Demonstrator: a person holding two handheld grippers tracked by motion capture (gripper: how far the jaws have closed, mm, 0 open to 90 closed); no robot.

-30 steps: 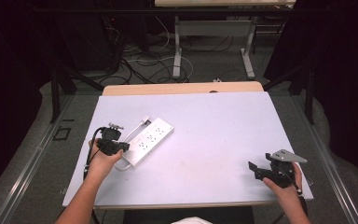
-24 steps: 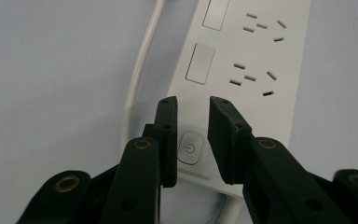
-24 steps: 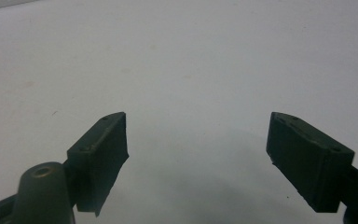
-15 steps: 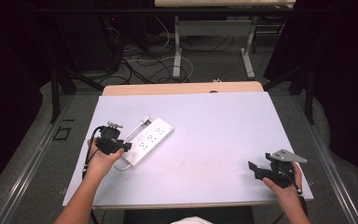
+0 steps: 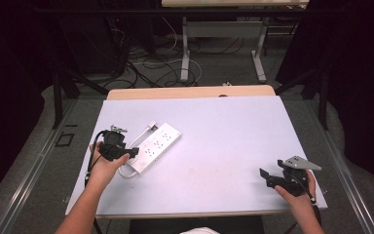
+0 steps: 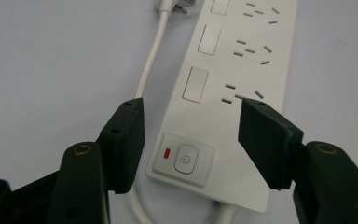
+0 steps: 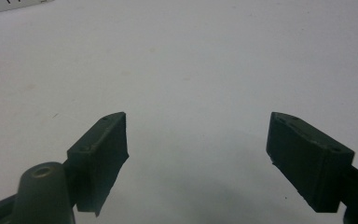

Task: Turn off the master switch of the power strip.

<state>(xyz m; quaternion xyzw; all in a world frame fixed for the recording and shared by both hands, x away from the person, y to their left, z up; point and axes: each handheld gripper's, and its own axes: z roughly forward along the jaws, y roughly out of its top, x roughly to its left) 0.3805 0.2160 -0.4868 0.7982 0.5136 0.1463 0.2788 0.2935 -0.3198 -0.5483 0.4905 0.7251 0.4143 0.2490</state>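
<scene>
A white power strip (image 5: 157,145) lies flat on the left part of the pale table (image 5: 224,131), with its white cord (image 6: 150,65) looped beside it. My left gripper (image 5: 129,152) is open at the strip's switch end. In the left gripper view (image 6: 193,109) its two black jaws stand apart on either side of the strip (image 6: 242,56), just above the power button (image 6: 182,160) and a small red light (image 6: 167,152). I cannot tell whether the jaws touch the strip. My right gripper (image 5: 267,177) rests open near the table's front right corner, with only bare table between its fingertips (image 7: 196,121).
A wooden strip (image 5: 190,91) runs along the table's far edge. Beyond it are desk legs and loose cables on the floor (image 5: 175,63). One corner of the power strip (image 7: 9,5) shows at the top left of the right gripper view.
</scene>
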